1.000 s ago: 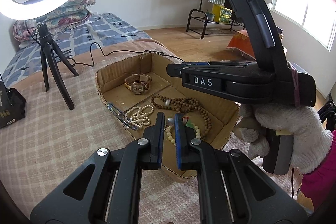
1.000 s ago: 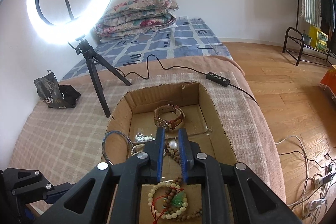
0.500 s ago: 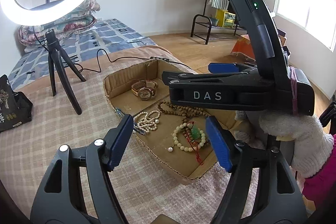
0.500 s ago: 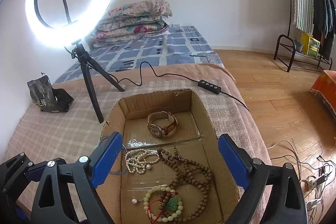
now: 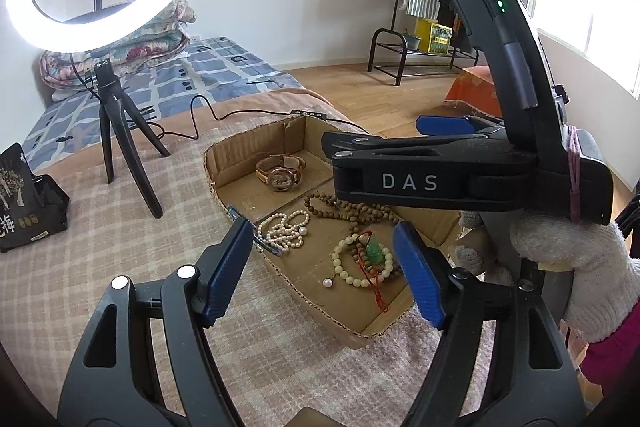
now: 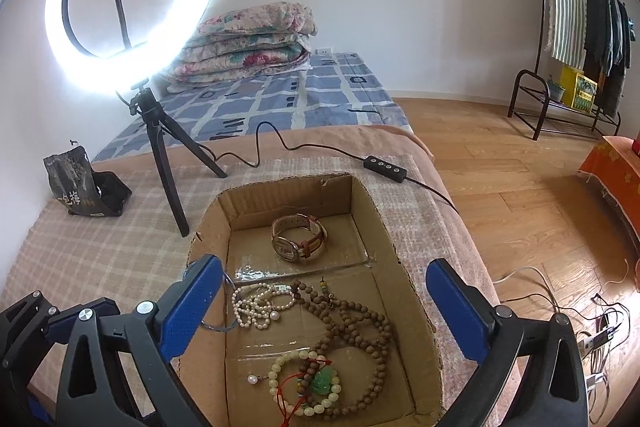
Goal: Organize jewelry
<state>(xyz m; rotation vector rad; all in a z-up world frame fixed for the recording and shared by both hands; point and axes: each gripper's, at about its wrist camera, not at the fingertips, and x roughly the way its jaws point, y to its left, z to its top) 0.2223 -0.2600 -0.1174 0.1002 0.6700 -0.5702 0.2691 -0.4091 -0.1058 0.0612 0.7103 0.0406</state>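
Note:
A shallow cardboard box (image 5: 224,153) (image 6: 372,203) sits on the checked blanket. In it lie a wristwatch (image 5: 280,173) (image 6: 298,237), a white pearl string (image 5: 282,229) (image 6: 256,305), a long brown bead necklace (image 5: 348,209) (image 6: 352,319), a cream bead bracelet with a green pendant (image 5: 370,257) (image 6: 316,383) and a single pearl (image 5: 328,283) (image 6: 252,379). My left gripper (image 5: 326,267) is open and empty above the box's near edge. My right gripper (image 6: 320,307) is open and empty over the box; its body (image 5: 440,179) hangs above the box's right side in the left wrist view.
A lit ring light on a black tripod (image 5: 116,123) (image 6: 160,147) stands left of the box, its cable and controller (image 6: 384,169) behind it. A black packet (image 5: 28,203) (image 6: 80,183) lies far left. Folded quilts (image 6: 248,43) rest on a mattress. A clothes rack (image 6: 568,27) stands on the right.
Both grippers went from shut to wide open and pulled back and up from the box. A pearl now lies loose in the box's near compartment.

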